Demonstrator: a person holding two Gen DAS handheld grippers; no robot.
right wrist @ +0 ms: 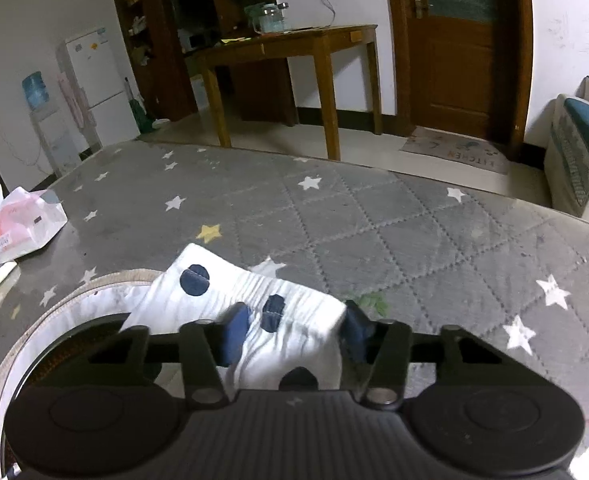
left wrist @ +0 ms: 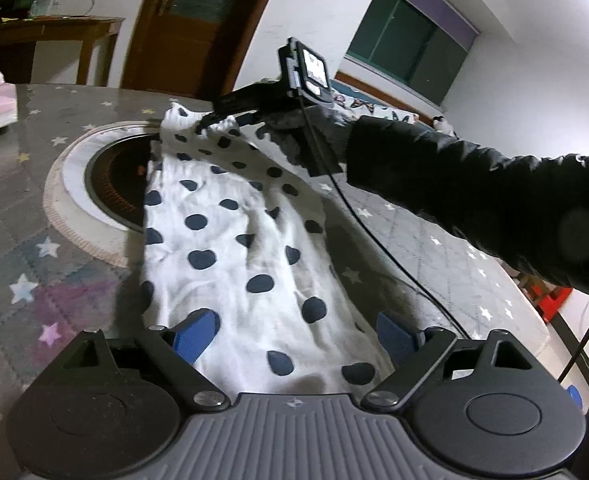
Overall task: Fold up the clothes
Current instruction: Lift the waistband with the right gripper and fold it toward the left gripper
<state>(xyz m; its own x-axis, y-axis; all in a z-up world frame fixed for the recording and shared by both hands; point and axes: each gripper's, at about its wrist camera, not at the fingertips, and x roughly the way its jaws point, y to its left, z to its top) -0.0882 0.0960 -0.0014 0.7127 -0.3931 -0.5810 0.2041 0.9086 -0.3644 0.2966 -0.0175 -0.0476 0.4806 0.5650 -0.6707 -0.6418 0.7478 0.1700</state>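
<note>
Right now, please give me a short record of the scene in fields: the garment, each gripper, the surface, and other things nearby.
garment: white polka-dot cloth, spread lengthwise on the table
left gripper: open, fingers on either side of the near end of the cloth
right gripper: fingers around the far end of the cloth, grip unclear
surface: grey star-patterned table cover
round burner: partly under the cloth
tissue pack: at the table's edge

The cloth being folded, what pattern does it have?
The cloth is white with dark navy polka dots, clearest in the left wrist view.
</note>
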